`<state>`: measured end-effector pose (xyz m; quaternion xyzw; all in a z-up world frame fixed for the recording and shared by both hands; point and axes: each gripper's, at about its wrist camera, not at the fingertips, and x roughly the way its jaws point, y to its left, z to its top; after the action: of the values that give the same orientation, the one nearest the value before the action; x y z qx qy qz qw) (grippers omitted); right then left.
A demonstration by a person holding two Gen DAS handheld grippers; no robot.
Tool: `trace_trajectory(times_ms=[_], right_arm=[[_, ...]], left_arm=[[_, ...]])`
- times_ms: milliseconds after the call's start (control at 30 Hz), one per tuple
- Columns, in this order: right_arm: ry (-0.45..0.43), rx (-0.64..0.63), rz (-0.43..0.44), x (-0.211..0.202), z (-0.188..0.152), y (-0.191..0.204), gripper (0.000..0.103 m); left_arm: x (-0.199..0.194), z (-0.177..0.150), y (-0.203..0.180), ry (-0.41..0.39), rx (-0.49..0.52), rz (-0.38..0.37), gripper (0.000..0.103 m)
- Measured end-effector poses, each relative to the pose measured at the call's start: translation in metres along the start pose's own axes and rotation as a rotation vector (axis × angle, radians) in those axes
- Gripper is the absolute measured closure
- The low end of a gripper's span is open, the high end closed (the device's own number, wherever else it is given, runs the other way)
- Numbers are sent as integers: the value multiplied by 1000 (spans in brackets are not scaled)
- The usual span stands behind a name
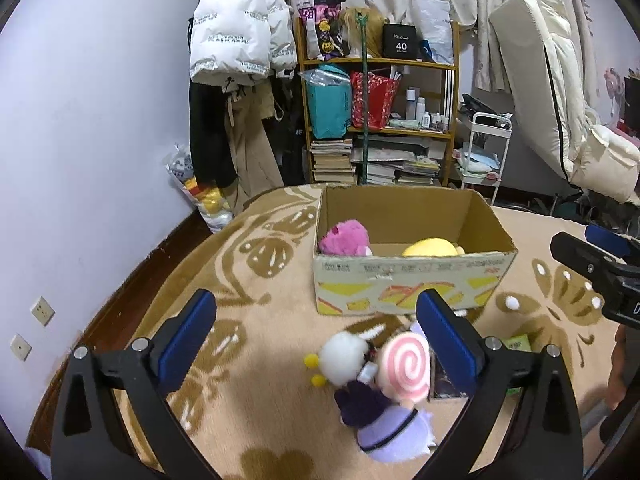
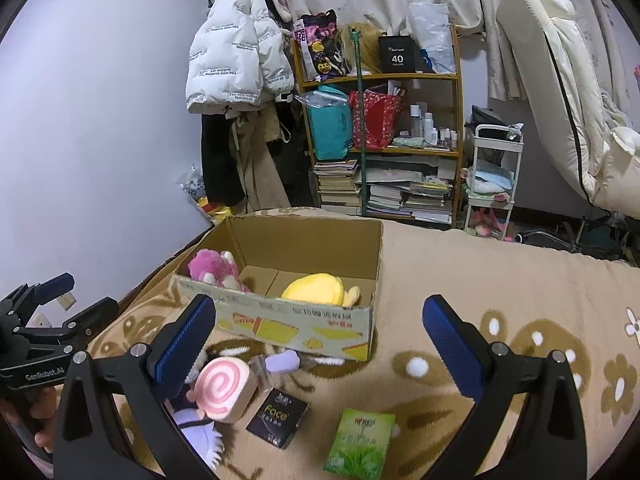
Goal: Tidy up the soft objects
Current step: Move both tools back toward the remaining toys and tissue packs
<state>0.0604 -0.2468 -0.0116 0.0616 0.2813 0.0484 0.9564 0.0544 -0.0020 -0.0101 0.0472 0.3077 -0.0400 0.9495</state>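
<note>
Beige carpet with brown flower patterns carries everything; behind it stand a cluttered shelf and a hanging white jacket.

Ahead of both jaws sits an open cardboard box. Its near wall hides most of a pink plush at one end and a yellow plush beside it.

The left gripper has its jaws wide apart, gripping nothing. Low between them, nearer the right-hand jaw, lies a huddle of soft toys: a white plush with yellow feet, a pink swirl roll and a purple doll partly under it. That jaw covers the huddle's far side.

The right gripper also stands wide and empty. Its left-hand jaw cuts off part of the roll and doll. Between its jaws lie a black packet and a green packet. A small lilac item by the box is hard to identify.
</note>
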Motion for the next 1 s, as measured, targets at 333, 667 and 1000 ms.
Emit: trace_trajectory(times_ms=[333,667,1000], right_arm=[[28,34,-10,-19,-13,-7,0],[117,84,-37,-7,-26,-19,0],[203,115,-61,21,-38,-28,0]], left_arm=[[0,-15,-4,83,8,-7,4],[16,-26,-6,182,4,-19,4],[42,-35,-18,281,35,-73,4]])
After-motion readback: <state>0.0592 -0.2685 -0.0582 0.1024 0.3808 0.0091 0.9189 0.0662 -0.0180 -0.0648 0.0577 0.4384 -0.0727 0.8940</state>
